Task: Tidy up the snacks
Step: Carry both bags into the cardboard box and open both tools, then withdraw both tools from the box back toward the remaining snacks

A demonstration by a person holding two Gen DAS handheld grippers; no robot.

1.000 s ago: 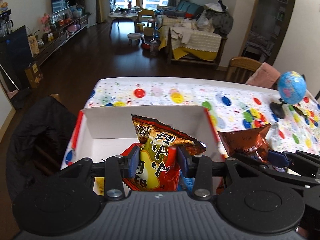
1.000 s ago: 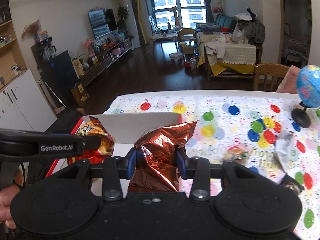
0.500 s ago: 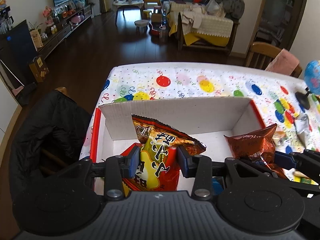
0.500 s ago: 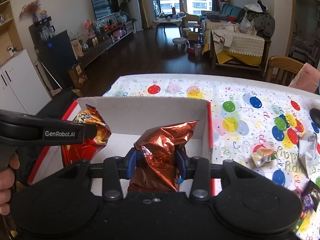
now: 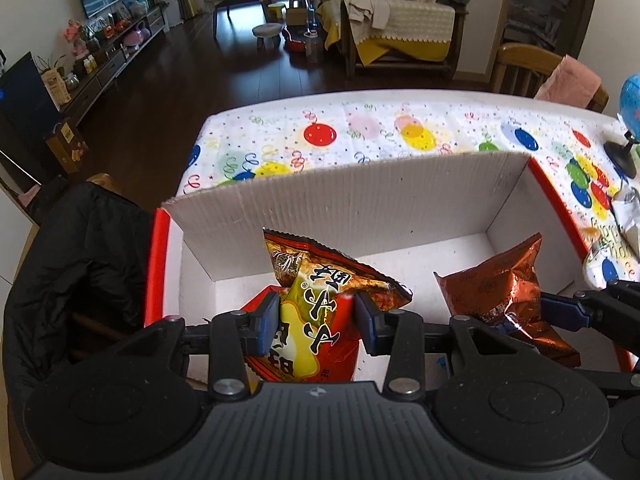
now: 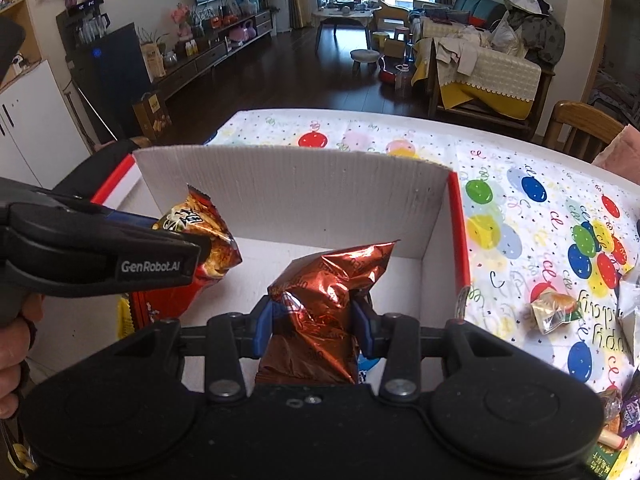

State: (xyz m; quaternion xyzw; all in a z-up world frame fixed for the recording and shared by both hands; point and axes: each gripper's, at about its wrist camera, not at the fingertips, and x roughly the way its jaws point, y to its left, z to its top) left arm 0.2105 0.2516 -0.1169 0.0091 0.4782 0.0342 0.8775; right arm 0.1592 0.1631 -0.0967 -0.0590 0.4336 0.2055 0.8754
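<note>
My left gripper (image 5: pixel 316 322) is shut on a red and yellow snack bag (image 5: pixel 320 312) with black characters. It hangs over the left half of an open white cardboard box (image 5: pixel 360 204) with red outer sides. My right gripper (image 6: pixel 316 324) is shut on a copper-brown foil snack bag (image 6: pixel 320 300), over the right half of the same box (image 6: pixel 296 196). Each view shows the other hand's bag: the foil bag (image 5: pixel 500 292) to the right, the red and yellow bag (image 6: pixel 208 248) to the left. The box floor (image 5: pixel 400 264) under the bags is bare white.
The box sits on a table with a balloon-print cloth (image 6: pixel 520 208). Loose snack wrappers (image 6: pixel 556 310) lie on the cloth right of the box. A globe (image 5: pixel 630 96) stands far right. A chair with a black jacket (image 5: pixel 76 264) is left of the table.
Both grippers have come forward and down with their bags, from in front of the box to over its inside. The box now looks larger and nearer in both views.
</note>
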